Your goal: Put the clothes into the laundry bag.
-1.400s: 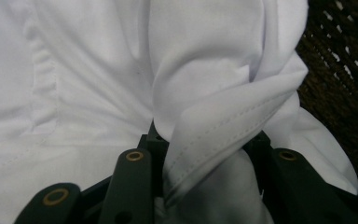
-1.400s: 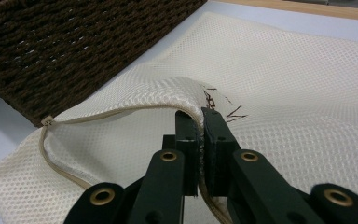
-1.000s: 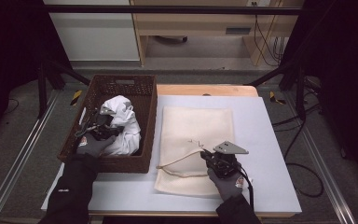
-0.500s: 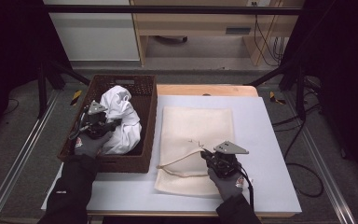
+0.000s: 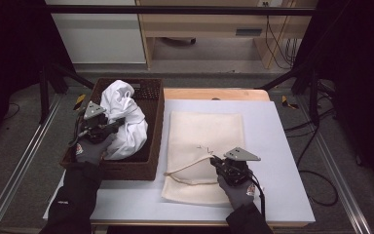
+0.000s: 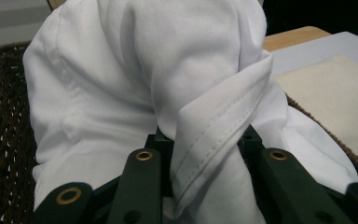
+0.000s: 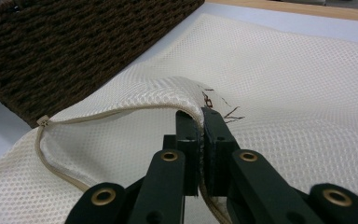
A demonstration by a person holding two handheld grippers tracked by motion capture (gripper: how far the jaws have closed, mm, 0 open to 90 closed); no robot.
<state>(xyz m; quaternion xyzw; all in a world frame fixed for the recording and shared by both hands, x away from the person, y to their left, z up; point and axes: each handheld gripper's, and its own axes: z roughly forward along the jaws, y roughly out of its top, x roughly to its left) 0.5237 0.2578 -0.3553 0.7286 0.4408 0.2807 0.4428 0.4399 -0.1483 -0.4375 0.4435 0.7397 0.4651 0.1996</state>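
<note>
The left gripper (image 5: 111, 127) hangs over the dark wicker basket (image 5: 152, 105) at the left of the surface (image 5: 272, 146), its jaws pinching a white garment (image 5: 126, 117) — a shirt-like piece with a stitched hem. In the left gripper view the hem fold (image 6: 214, 135) runs down between the two black jaws, which press on it from both sides, and the rest of the cloth bulges up above them in a tall bunch. From the high view the garment stands partly raised out of the basket, its upper lump near the basket's far wall and its lower folds lying inside against the right-hand wall.

The right gripper (image 5: 215, 162) sits low at the near right part of the surface, on a cream mesh laundry bag (image 5: 207, 131) that lies flat just beside the basket. Its jaws are pressed together on the bag's upper layer at the opening: in the right gripper view the mesh edge (image 7: 177, 91) arches up from the jaws, and the zipper band (image 7: 44, 154) curves away to the left, so the mouth of the bag gapes a little on the basket's side. A few dark thread marks (image 7: 226, 112) show on the mesh just past the jaw tips.

Both gloved hands come in from the near edge — the left one (image 5: 90, 148) over the basket's near corner, the right one (image 5: 236, 187) on the bag's near end.
</note>
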